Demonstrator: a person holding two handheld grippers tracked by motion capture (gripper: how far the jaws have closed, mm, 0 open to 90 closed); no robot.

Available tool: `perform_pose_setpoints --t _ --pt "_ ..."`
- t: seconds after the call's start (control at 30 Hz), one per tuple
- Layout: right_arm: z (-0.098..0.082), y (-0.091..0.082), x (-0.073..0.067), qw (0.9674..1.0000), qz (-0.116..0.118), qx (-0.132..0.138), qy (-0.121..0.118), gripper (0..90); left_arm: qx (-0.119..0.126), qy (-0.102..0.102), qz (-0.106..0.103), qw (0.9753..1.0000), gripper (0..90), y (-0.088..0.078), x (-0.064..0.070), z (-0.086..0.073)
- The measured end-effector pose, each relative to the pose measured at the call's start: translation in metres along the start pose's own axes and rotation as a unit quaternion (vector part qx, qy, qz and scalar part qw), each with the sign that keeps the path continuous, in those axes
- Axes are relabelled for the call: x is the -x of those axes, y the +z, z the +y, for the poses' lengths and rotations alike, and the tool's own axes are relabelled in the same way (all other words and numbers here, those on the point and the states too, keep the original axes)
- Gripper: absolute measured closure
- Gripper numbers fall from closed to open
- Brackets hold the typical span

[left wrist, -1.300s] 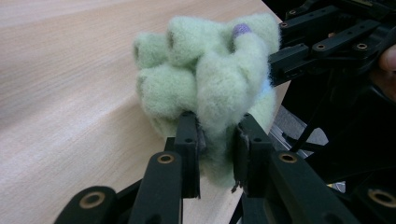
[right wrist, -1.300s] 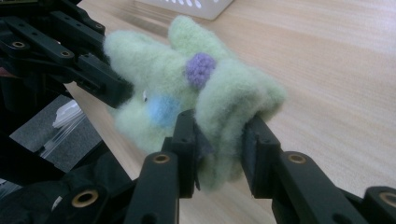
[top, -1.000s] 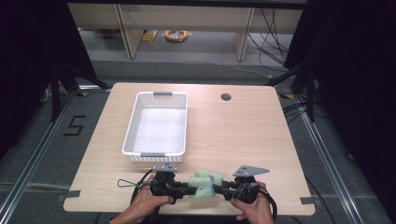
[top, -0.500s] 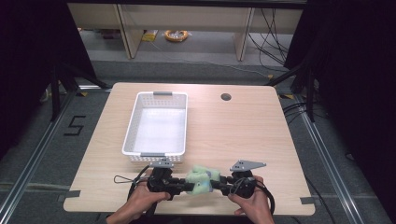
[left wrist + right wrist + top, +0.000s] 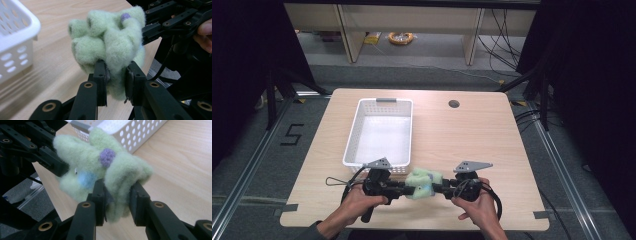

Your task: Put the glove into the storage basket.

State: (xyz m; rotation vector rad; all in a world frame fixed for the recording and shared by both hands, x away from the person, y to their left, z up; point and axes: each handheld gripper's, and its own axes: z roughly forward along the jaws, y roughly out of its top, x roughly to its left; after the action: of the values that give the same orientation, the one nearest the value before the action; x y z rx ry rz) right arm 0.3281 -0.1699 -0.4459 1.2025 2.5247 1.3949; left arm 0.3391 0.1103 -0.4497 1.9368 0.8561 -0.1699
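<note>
Low in the high view, just left of centre, the left gripper (image 5: 398, 188) clamps one end of a pale green fuzzy toy (image 5: 424, 183). The toy hangs between both grippers, above the table (image 5: 472, 140). To its right, the right gripper (image 5: 441, 189) pinches the other end.

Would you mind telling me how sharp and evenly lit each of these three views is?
High view: the table is evenly lit with soft shadows, the surroundings fall into darkness, and everything looks slightly soft. Left gripper view: the green fuzzy toy and the jaws are sharp, while the white basket at the edge blurs. Right gripper view: the toy is slightly soft, the basket behind it hazy.
</note>
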Motion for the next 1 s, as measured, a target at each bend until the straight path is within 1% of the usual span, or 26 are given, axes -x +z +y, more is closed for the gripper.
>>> perform_pose_setpoints --t 0.03,0.07,0.1,0.2,0.27,0.3,0.33,0.37,0.4,0.43,0.47,0.5,0.53,0.57,0.6,0.63,0.67,0.73,0.77,0.8,0.83,0.87,0.9,0.93,0.97,1.0 --pt "0.002 0.0 -0.002 0.9999 0.005 -0.001 0.012 69.7 0.001 -0.003 0.004 1.0 73.2 -0.001 0.0 0.002" --pt "0.005 0.001 0.0 1.0 0.004 0.005 -0.001 69.7 -0.002 0.001 0.001 1.0 73.2 -0.004 -0.002 0.005" --pt "0.008 0.001 0.0 1.0 0.002 0.004 -0.002 69.7 0.001 0.0 0.006 1.0 73.2 -0.005 -0.002 0.007" --pt "0.015 0.002 0.0 1.0 0.004 0.008 -0.004 69.8 -0.003 -0.004 0.006 1.0 73.2 -0.009 -0.006 0.013" --pt "0.021 0.002 -0.002 1.0 0.003 0.004 0.005 69.7 -0.001 -0.003 0.006 1.0 73.2 -0.012 -0.007 0.017" --pt "0.024 0.003 -0.001 1.0 0.001 0.008 -0.005 69.7 -0.002 0.0 0.005 1.0 73.2 -0.015 -0.009 0.02" --pt "0.029 0.003 -0.001 1.0 0.001 0.005 -0.005 69.7 0.005 -0.002 0.011 0.9999 73.2 -0.017 -0.008 0.022" --pt "0.032 0.004 -0.002 0.9999 0.006 0.006 -0.005 69.7 0.004 -0.002 0.007 1.0 73.2 -0.019 -0.01 0.023" --pt "0.034 0.004 -0.001 0.9999 0.004 0.008 -0.01 69.7 0.002 -0.001 0.007 1.0 73.2 -0.02 -0.011 0.025" --pt "0.037 0.004 -0.002 0.9999 0.005 0.007 -0.013 69.7 0.007 -0.003 0.016 0.9998 73.2 -0.022 -0.011 0.026" --pt "0.04 0.005 -0.004 1.0 0.006 0.005 -0.003 69.7 0.006 -0.002 0.016 0.9999 73.1 -0.024 -0.012 0.028" --pt "0.044 0.004 -0.006 1.0 0.005 -0.001 0.001 69.7 0.006 -0.006 0.018 0.9998 73.1 -0.026 -0.014 0.03" --pt "0.048 0.007 -0.003 0.9999 0.006 0.005 -0.014 69.8 0.006 -0.003 0.018 0.9998 73.1 -0.028 -0.016 0.032" --pt "0.05 0.008 -0.006 1.0 0.008 0.002 -0.004 69.7 0.006 -0.003 0.02 0.9998 73.1 -0.03 -0.017 0.033" --pt "0.054 0.008 -0.005 0.9999 0.008 0.002 -0.009 69.7 0.009 -0.007 0.021 0.9997 73.1 -0.032 -0.017 0.034" --pt "0.056 0.01 -0.004 0.9998 0.01 0.003 -0.017 69.7 0.008 -0.005 0.022 0.9997 73.1 -0.035 -0.019 0.036" --pt "0.06 0.01 -0.006 0.9999 0.006 -0.002 -0.012 69.7 0.008 -0.008 0.019 0.9998 73.1 -0.037 -0.021 0.037" --pt "0.065 0.014 -0.004 0.9997 0.012 0.002 -0.023 69.7 0.006 -0.007 0.022 0.9997 73.1 -0.04 -0.023 0.039" --pt "0.067 0.015 -0.006 0.9998 0.013 0.0 -0.017 69.7 0.01 -0.007 0.028 0.9995 73.1 -0.042 -0.023 0.041" --pt "0.07 0.015 -0.007 0.9998 0.007 -0.004 -0.019 69.8 0.007 -0.009 0.027 0.9996 73.1 -0.044 -0.025 0.042" --pt "0.072 0.018 -0.007 0.9997 0.004 0.002 -0.025 69.7 0.007 -0.01 0.024 0.9996 73.1 -0.045 -0.027 0.043" --pt "0.074 0.019 -0.006 0.9995 0.003 0.0 -0.033 69.8 0.008 -0.011 0.029 0.9995 73.1 -0.047 -0.028 0.045" --pt "0.077 0.02 -0.008 0.9998 0.008 -0.005 -0.019 69.7 0.007 -0.012 0.031 0.9994 73.1 -0.048 -0.03 0.046" --pt "0.079 0.022 -0.008 0.9997 0.008 -0.004 -0.022 69.8 0.003 -0.013 0.028 0.9995 73.1 -0.051 -0.033 0.048" --pt "0.082 0.024 -0.009 0.9998 0.009 -0.005 -0.014 69.8 0.001 -0.012 0.03 0.9995 73.1 -0.052 -0.034 0.049" --pt "0.084 0.025 -0.007 0.9997 0.007 -0.003 -0.022 69.7 0.006 -0.013 0.035 0.9993 73.1 -0.054 -0.036 0.05"
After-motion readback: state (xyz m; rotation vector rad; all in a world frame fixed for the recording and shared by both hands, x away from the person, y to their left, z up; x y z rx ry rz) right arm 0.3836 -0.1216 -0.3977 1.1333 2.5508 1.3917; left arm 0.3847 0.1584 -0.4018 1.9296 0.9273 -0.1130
